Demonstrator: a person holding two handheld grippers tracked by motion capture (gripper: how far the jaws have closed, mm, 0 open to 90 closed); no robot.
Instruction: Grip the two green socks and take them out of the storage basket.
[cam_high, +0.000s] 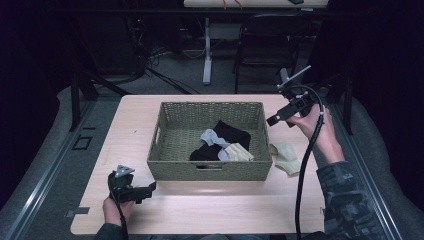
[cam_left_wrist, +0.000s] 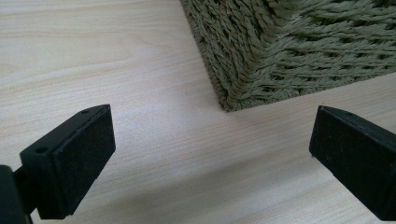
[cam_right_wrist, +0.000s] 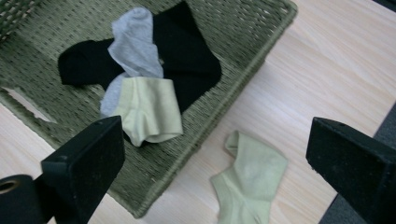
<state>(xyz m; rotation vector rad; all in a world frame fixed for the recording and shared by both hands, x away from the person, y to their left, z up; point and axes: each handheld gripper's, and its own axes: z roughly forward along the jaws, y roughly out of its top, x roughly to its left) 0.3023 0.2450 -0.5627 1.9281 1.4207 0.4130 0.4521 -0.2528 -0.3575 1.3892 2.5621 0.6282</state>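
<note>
Pale wooden surface (cam_high: 210, 207), woven basket (cam_high: 210, 172) in the middle, already holding black, grey and cream socks. One cream sock (cam_right_wrist: 247, 186) lies outside, beside its right wall. Right gripper (cam_high: 276, 120) hovers above, jaws released and empty; left gripper (cam_high: 150, 189) waits open by the basket's near corner.

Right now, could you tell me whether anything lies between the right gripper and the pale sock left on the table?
Nothing visible does: the right gripper hangs open above the sock, which lies alone beside the basket.
</note>
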